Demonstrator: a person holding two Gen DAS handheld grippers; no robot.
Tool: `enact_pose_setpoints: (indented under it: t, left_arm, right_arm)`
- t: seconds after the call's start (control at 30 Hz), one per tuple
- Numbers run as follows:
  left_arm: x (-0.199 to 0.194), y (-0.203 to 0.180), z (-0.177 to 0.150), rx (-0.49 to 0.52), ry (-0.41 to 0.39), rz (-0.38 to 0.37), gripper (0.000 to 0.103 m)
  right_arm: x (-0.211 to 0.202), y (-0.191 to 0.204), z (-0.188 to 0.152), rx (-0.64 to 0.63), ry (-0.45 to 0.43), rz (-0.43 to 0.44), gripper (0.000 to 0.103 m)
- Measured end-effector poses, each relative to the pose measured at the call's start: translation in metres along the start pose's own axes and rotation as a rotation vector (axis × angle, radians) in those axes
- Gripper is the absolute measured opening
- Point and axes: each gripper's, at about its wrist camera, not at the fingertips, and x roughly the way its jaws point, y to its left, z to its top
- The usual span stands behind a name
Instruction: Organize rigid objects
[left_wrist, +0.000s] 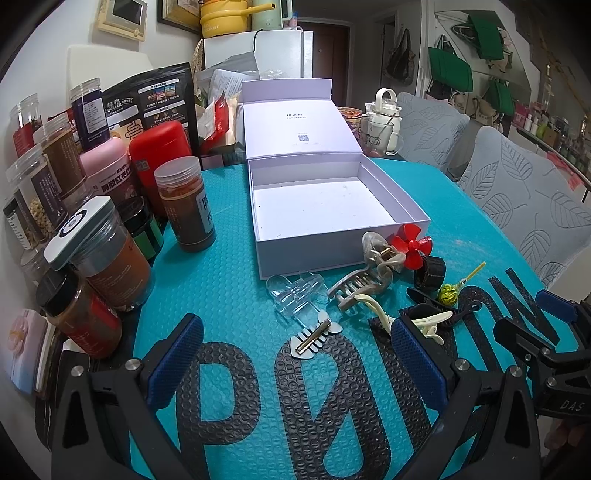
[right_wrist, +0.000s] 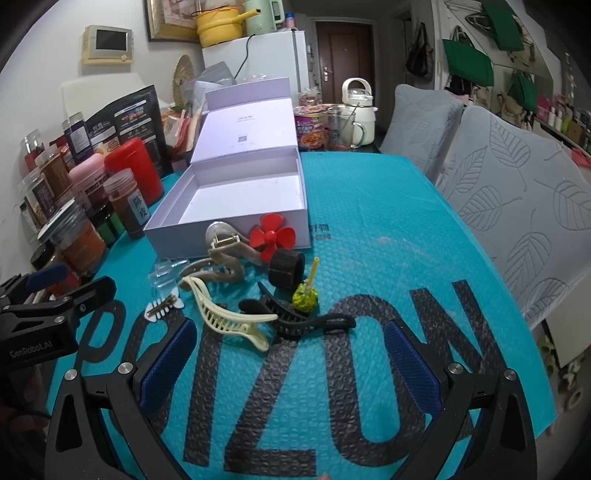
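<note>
An open white box (left_wrist: 391, 197) (right_wrist: 162, 225) stands empty on the teal mat. In front of it lies a cluster of small items: a clear hair claw (left_wrist: 295, 293), a taupe hair claw (left_wrist: 364, 282) (right_wrist: 221, 260), a red propeller (left_wrist: 410, 245) (right_wrist: 273, 236), a black cylinder (left_wrist: 430, 273) (right_wrist: 286, 267), a green lollipop (left_wrist: 448, 293) (right_wrist: 304, 295), a cream clip (right_wrist: 225, 317), a black clip (right_wrist: 303, 321) and a white barrette (left_wrist: 314, 338) (right_wrist: 162, 308). My left gripper (left_wrist: 295, 354) is open just short of the barrette. My right gripper (right_wrist: 290, 358) is open just short of the cream and black clips.
Spice jars and bottles (left_wrist: 99, 236) (right_wrist: 74, 206) crowd the left edge of the mat. A kettle and glass mug (right_wrist: 351, 122) stand at the far end. Two grey cushioned chairs (right_wrist: 517, 192) line the right side.
</note>
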Motion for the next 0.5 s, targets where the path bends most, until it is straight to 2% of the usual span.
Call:
enact_pose_setpoints:
  t: [0.5]
  left_arm:
    - [-0.0052,-0.0044,-0.003,0.009,0.003,0.0,0.103]
  right_arm:
    - [-0.0037,0.0005,-0.0032,-0.007,-0.005,0.001,0.103]
